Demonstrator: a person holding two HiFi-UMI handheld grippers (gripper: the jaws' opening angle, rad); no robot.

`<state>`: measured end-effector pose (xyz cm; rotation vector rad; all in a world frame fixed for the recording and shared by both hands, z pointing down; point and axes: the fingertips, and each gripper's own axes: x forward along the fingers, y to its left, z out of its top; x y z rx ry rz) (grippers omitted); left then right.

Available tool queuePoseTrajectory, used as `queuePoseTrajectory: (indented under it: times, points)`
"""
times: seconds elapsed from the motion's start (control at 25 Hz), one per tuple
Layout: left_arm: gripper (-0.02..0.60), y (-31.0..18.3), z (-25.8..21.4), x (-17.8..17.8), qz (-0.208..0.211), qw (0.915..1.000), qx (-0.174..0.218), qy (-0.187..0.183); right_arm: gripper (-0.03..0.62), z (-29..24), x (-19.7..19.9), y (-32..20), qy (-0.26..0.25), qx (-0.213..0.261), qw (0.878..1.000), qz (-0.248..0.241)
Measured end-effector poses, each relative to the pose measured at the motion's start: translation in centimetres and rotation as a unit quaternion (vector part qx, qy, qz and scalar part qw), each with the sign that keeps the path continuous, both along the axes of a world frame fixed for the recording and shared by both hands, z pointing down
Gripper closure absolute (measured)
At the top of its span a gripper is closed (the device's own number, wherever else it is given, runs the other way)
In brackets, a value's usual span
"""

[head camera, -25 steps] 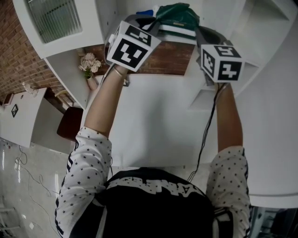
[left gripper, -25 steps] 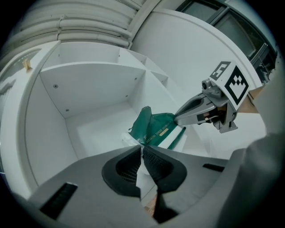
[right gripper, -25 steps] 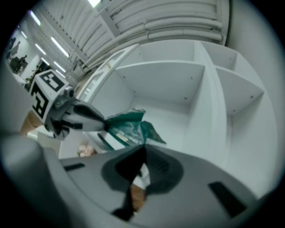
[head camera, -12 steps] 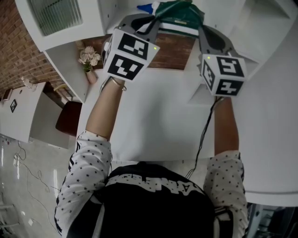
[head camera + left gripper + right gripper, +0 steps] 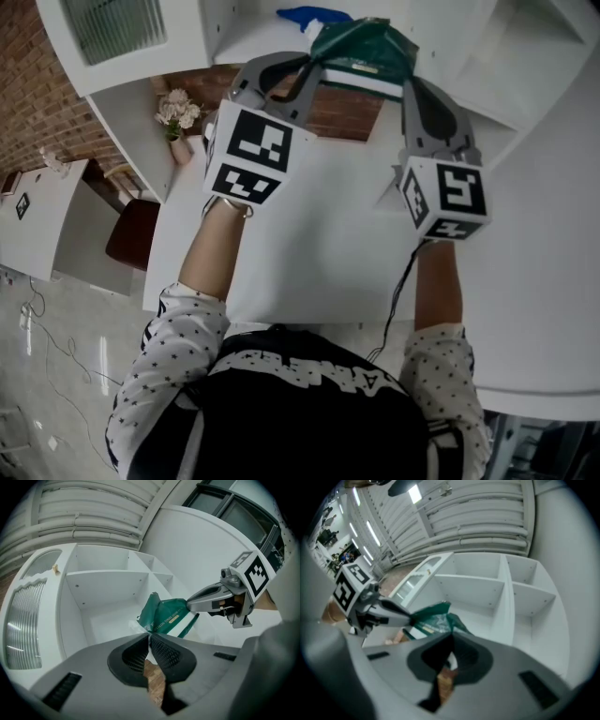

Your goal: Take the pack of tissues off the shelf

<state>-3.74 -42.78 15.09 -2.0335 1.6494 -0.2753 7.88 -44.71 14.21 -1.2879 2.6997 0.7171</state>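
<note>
The pack of tissues [image 5: 361,45] is green and white and hangs in the air between my two grippers, in front of the white shelf [image 5: 246,39]. My left gripper [image 5: 313,58] is shut on the wrapper's left end. My right gripper [image 5: 409,79] is shut on its right end. In the left gripper view the pack [image 5: 165,616] sticks out just past my left gripper [image 5: 149,635], and the right gripper [image 5: 191,605] pinches its far corner. In the right gripper view the pack [image 5: 436,619] sits above my right gripper [image 5: 451,638], with the left gripper [image 5: 411,618] clamped on the other end.
White shelf compartments [image 5: 108,592] stand open behind the pack, also seen as the shelf [image 5: 487,588]. A blue object [image 5: 314,14] lies on the shelf. Below my arms is a white tabletop [image 5: 319,244]. A vase of flowers [image 5: 178,111] stands on a lower ledge at left, by a brick wall [image 5: 23,103].
Both grippers have drawn back toward the person with the pack held between them, so it has come away from the shelf. The jaws stay shut.
</note>
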Motion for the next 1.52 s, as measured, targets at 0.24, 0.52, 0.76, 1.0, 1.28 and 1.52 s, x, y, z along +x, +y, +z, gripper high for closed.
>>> queuePoseTrajectory:
  times: [0.24,0.52,0.76,1.0,1.28,1.52]
  points:
    - [0.535,1.7,1.1,0.5,0.002,0.9998,0.015,0.011,0.562,1.3,0.6,1.8,-0.005,0.011,1.000,0.004]
    - [0.535,3.3,2.9,1.3,0.013,0.9995,0.019,0.022,0.562,2.9,1.4,3.9,-0.002,0.023,1.000,0.008]
    - [0.535,4.1,5.4,1.8,0.021,0.9993,0.007,0.029,0.562,5.5,1.9,4.9,0.003,0.020,1.000,0.017]
    - [0.535,4.1,7.3,1.9,0.026,0.9988,-0.014,0.039,0.562,6.7,1.8,5.3,0.012,0.013,1.000,0.016]
    - [0.535,4.1,9.9,1.7,0.029,0.9977,-0.037,0.049,0.562,8.8,1.6,5.3,0.012,-0.009,1.000,0.014]
    - [0.535,3.9,10.3,1.4,0.024,0.9972,-0.049,0.051,0.562,9.4,1.3,5.0,0.015,-0.023,1.000,0.010]
